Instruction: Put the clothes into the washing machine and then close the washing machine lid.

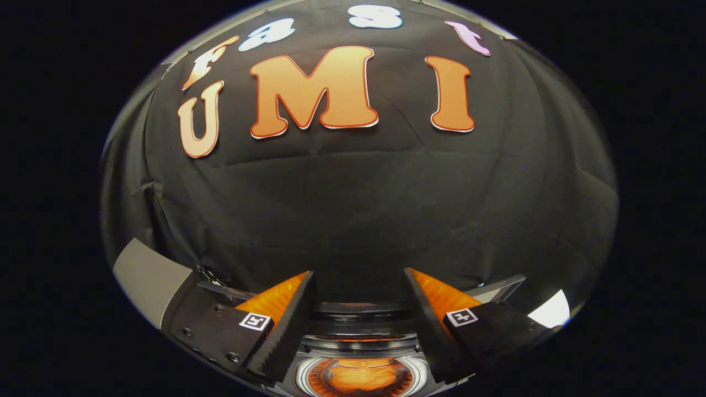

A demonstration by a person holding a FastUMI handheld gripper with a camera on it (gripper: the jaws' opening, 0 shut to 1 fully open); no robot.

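My gripper (pixel 358 273) is open, with nothing between its fingers. It hovers above a toy-size washing machine (pixel 358 314) with a glossy dark top. Low down between the fingers I look into the machine's round drum opening, ringed by a pale rim (pixel 302 379). An orange piece of clothing (pixel 358 379) lies bunched inside the drum. The fingers stand apart from the rim and from the cloth. I cannot tell where the machine's lid is; the fingers hide much of the top.
A grey slanted panel (pixel 146 275) rises beside the left finger. A small white patch (pixel 551 311) shows beyond the right finger. The booth's black cloth wall (pixel 358 209) stands close behind the machine.
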